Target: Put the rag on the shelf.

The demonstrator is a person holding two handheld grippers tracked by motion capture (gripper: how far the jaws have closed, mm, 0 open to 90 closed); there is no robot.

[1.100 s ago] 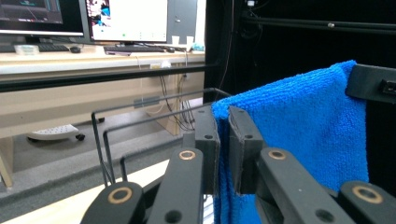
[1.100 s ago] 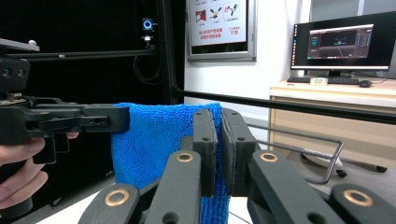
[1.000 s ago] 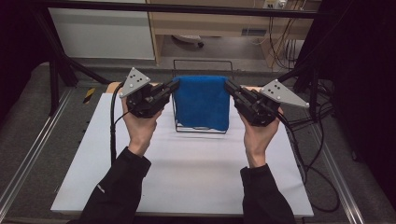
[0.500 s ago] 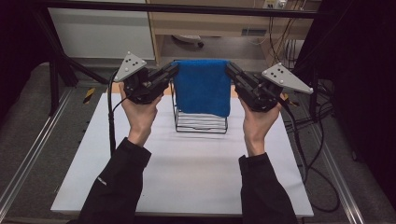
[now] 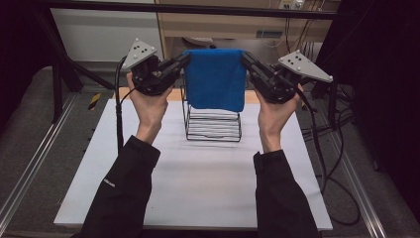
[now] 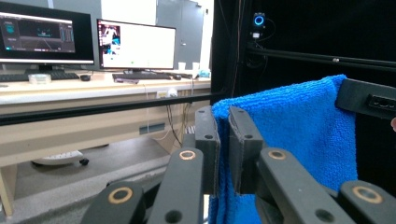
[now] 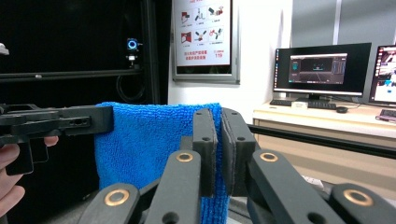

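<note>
A blue towel [image 5: 216, 79] hangs stretched between my two grippers, above a black wire rack [image 5: 213, 121] on the white table [image 5: 198, 183]. My left gripper [image 5: 187, 58] is shut on the towel's upper left corner. My right gripper [image 5: 243, 57] is shut on its upper right corner. In the left gripper view the jaws [image 6: 223, 154] pinch the towel's edge [image 6: 299, 126], and the other gripper [image 6: 369, 98] holds the far corner. The right gripper view has the jaws [image 7: 218, 149] clamped on the towel [image 7: 144, 144], with the left gripper [image 7: 56, 123] at the far corner.
The wire rack stands at the back middle of the table, under the towel's lower edge. Metal rails [image 5: 34, 163] run along both sides of the table, and cables [image 5: 327, 148] trail at the right. A desk with monitors [image 6: 135, 44] stands beyond the table.
Both grippers have risen with the towel held between them. The towel has lifted off the wire rack, and more of the rack shows beneath it.
</note>
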